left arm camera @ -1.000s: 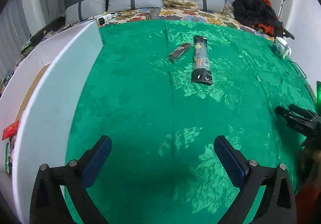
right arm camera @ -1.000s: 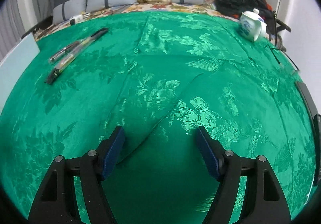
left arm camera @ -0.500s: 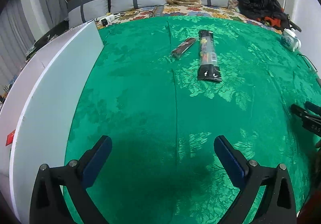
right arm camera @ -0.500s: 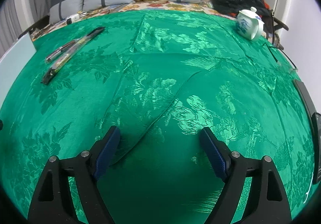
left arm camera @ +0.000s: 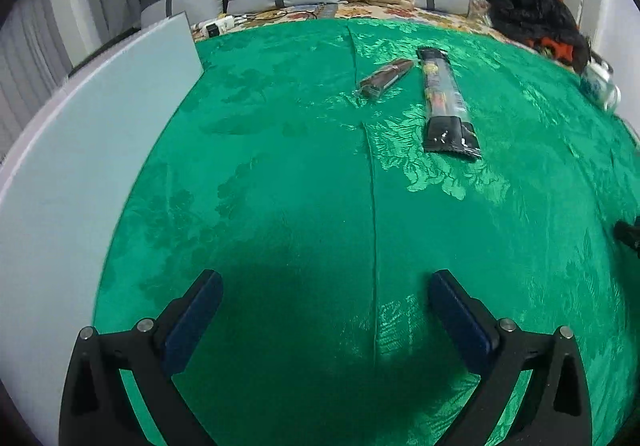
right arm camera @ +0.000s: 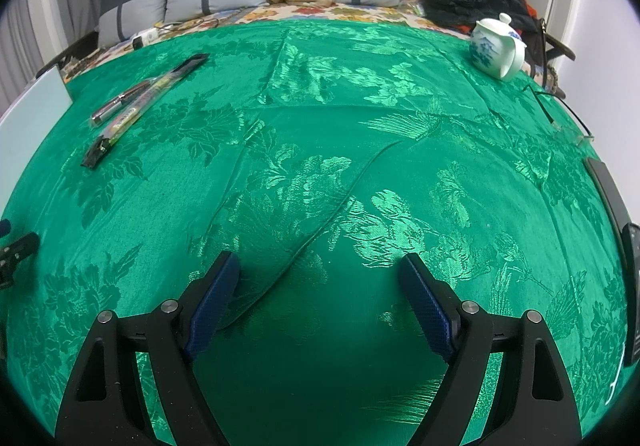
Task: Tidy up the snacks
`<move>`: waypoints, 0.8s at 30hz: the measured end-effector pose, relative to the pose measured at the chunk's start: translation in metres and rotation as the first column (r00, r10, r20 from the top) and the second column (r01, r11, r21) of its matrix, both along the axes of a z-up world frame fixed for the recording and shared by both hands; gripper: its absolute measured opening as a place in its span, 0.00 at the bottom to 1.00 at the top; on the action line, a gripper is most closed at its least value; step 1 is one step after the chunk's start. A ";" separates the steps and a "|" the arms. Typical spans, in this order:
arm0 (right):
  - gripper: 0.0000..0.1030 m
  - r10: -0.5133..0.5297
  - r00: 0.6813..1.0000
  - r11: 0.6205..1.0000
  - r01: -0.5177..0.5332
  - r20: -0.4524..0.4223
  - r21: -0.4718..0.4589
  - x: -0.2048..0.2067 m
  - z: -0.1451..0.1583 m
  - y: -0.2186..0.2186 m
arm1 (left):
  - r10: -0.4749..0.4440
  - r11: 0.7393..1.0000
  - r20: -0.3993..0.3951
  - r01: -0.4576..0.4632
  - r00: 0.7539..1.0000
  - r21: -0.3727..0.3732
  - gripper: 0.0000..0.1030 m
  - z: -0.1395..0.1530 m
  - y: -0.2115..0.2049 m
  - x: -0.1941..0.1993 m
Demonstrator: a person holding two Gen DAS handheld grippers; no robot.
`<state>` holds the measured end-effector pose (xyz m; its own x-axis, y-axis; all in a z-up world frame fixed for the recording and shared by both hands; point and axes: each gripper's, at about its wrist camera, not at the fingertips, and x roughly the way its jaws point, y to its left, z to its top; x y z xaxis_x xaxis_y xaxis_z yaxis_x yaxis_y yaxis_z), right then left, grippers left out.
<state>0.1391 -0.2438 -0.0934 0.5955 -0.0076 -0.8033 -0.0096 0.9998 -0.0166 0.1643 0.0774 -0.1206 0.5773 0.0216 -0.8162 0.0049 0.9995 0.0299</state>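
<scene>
Nothing is sorted as far as I can judge: both snacks lie loose on the green cloth (left arm camera: 280, 174), and neither of my grippers has touched one. The long packet (left arm camera: 446, 102) lies ahead of my left gripper (left arm camera: 324, 310), a little to its right, and the short brown bar (left arm camera: 385, 77) sits just beside its far end on the left, angled away; I cannot tell whether the two touch. My left gripper hangs over bare cloth with its jaws spread wide and nothing between them. My right gripper (right arm camera: 320, 286) is likewise spread and empty, well apart from the snacks, which show far off to its left. So the whole job seems left to do: reach, pick up each snack, and set it somewhere. Where they belong is unclear; a pale flat panel (left arm camera: 80, 166) runs along the left edge, but whether it is a box or a board I cannot make out. A white teapot (right arm camera: 496, 48) stands at the far right. The packet's printing is too small to read.
</scene>
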 end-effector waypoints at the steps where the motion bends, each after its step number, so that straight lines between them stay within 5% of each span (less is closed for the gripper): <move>1: 0.82 0.000 1.000 1.000 0.000 0.000 0.000 0.000 0.000 0.000 | 0.004 1.000 0.006 -0.004 1.000 -0.009 1.00 0.000 0.001 -0.001; 24: 0.83 -0.001 1.000 1.000 0.001 0.000 0.001 -0.001 0.000 0.000 | 0.015 0.999 -0.001 -0.015 1.000 -0.038 1.00 -0.003 0.002 -0.001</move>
<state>0.1384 -0.2439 -0.0939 0.5956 -0.0073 -0.8032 -0.0087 0.9998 -0.0156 0.1633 0.0796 -0.1233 0.5763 -0.0006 -0.8172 -0.0103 0.9999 -0.0080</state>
